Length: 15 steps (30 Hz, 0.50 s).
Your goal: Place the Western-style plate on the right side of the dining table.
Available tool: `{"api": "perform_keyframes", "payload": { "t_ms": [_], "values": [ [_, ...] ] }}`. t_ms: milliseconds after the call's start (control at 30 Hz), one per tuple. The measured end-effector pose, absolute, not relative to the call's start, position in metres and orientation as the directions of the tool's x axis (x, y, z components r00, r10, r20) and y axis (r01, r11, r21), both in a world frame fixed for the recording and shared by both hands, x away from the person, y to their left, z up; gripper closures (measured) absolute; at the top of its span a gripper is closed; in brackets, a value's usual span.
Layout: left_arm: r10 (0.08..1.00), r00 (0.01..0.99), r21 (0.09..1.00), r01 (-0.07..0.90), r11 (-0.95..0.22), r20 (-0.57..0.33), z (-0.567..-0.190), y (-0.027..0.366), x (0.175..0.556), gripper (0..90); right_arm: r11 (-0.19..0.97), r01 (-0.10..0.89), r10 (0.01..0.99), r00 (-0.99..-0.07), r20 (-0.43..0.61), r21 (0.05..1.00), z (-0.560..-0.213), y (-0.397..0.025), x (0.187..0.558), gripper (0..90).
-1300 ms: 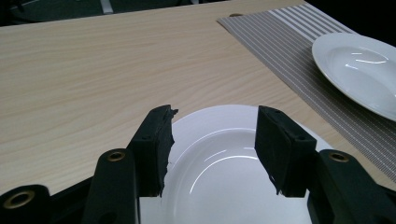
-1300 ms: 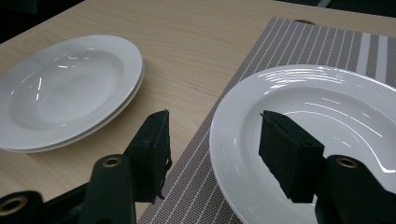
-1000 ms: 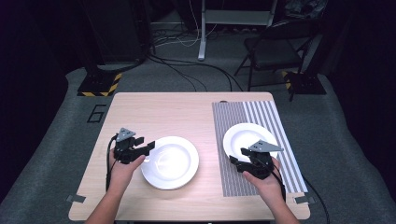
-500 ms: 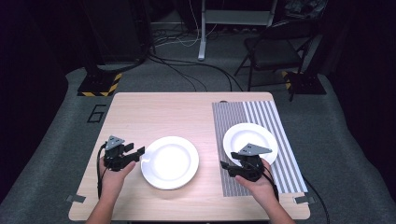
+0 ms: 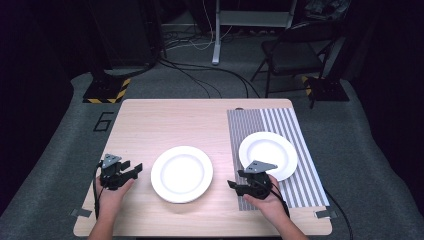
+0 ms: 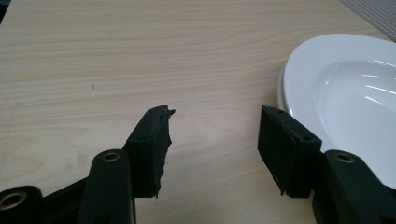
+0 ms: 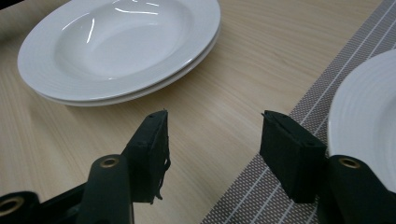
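At the near left of the table (image 5: pixel 150 120), the left gripper (image 5: pixel 131 170) is held by a hand (image 5: pixel 111 195), its fingers (image 6: pixel 152 140) apart over bare wood with nothing between them. A stack (image 5: pixel 182 174) of two white deep plates is set just to its right, near the table's middle; its rim (image 6: pixel 299 79) is seen beside the right-hand finger in the left gripper view, close to it but not between the fingers. At the near right, the right gripper (image 5: pixel 235 186) is held over the near left edge of a striped mat (image 5: pixel 295 125), its fingers (image 7: pixel 152 144) likewise spread and empty. Behind it a single white plate (image 5: pixel 268 155) rests on the mat. No brand or label can be read on plates or grippers. On the floor at the far left of the table, a large "6" (image 5: pixel 104 122) is marked.
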<state>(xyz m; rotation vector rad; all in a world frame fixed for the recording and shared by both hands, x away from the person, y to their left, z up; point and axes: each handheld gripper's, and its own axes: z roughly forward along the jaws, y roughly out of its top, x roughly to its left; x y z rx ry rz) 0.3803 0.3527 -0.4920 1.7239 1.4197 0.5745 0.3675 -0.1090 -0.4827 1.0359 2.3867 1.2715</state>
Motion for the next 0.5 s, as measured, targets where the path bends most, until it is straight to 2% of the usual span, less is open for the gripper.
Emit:
{"api": "perform_keyframes", "payload": {
  "t_ms": [500],
  "values": [
    [0.961, 0.221, 0.772, 0.635, -0.012, -0.166, -0.511, 0.368, 0.394, 42.8, 0.435, 0.45, 0.606, -0.787, 0.116, 0.78, -0.508, -0.093, 0.361, 41.6]
  ]
}}
